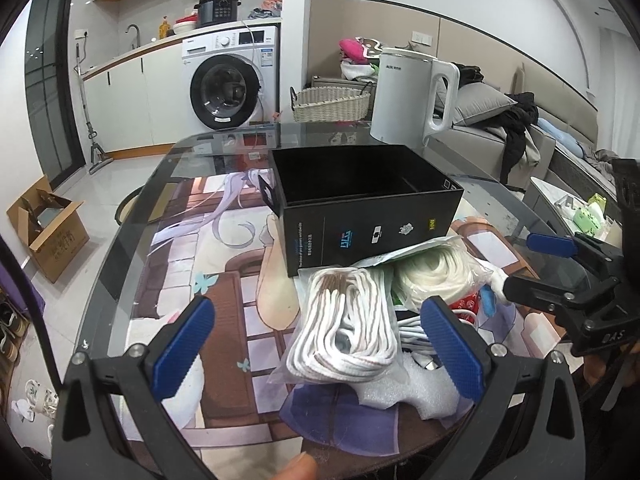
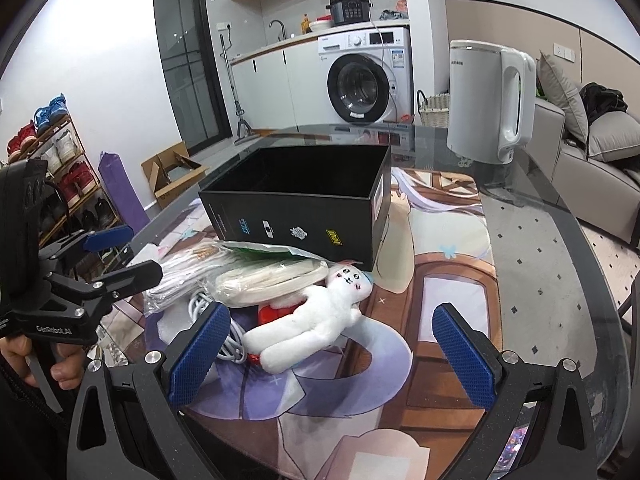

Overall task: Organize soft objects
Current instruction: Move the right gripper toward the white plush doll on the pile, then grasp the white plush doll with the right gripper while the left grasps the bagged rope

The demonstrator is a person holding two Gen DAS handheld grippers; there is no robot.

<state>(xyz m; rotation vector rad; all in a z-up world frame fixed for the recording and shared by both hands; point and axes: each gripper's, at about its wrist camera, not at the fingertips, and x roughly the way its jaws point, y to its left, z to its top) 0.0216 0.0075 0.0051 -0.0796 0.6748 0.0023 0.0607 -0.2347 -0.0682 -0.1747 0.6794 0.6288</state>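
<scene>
An open black box stands on the glass table, its inside dark. In front of it lies a pile: a clear bag of white laces, a bag of cream cord, a white plush doll, a white cable and white foam. My left gripper is open, its pads either side of the laces bag and slightly above it. My right gripper is open just before the plush doll, holding nothing.
A white kettle stands behind the box. A printed mat covers the table under the glass. A red item lies under the doll. A wicker basket, washing machine and cardboard box sit beyond the table.
</scene>
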